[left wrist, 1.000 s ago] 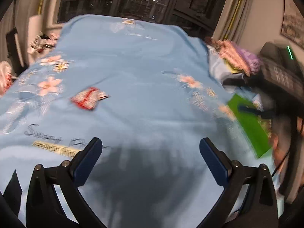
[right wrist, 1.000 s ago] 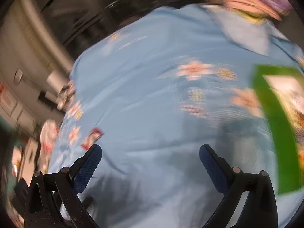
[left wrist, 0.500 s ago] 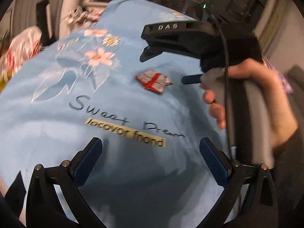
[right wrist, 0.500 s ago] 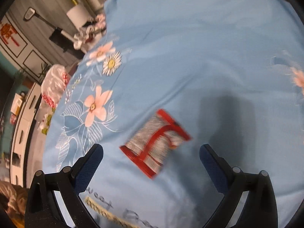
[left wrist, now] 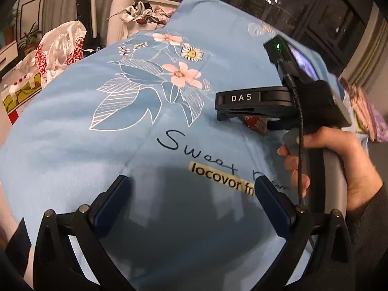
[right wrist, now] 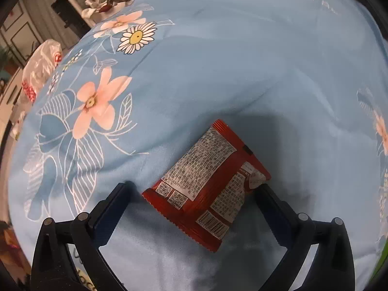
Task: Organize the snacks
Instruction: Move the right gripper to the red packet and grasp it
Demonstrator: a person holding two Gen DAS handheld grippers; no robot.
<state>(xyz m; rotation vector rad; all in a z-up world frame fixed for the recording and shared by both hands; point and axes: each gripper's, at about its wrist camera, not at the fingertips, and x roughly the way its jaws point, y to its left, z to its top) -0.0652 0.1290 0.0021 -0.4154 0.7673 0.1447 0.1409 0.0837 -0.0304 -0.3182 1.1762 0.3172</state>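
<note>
Fingers [right wrist: 271, 208] astride snack packet [right wrist: 206, 181]

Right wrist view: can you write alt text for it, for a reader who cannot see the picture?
A red foil snack packet, printed back side up, lies flat on a light blue flower-print bedspread between the open blue-padded fingers of the right gripper. A white plastic bag with red print sits past the bedspread's far left edge.

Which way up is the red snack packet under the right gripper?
Back side up, lying flat. The red snack packet shows printed text panels, QR codes and a barcode, on the blue blanket between the open right gripper fingers.
</note>
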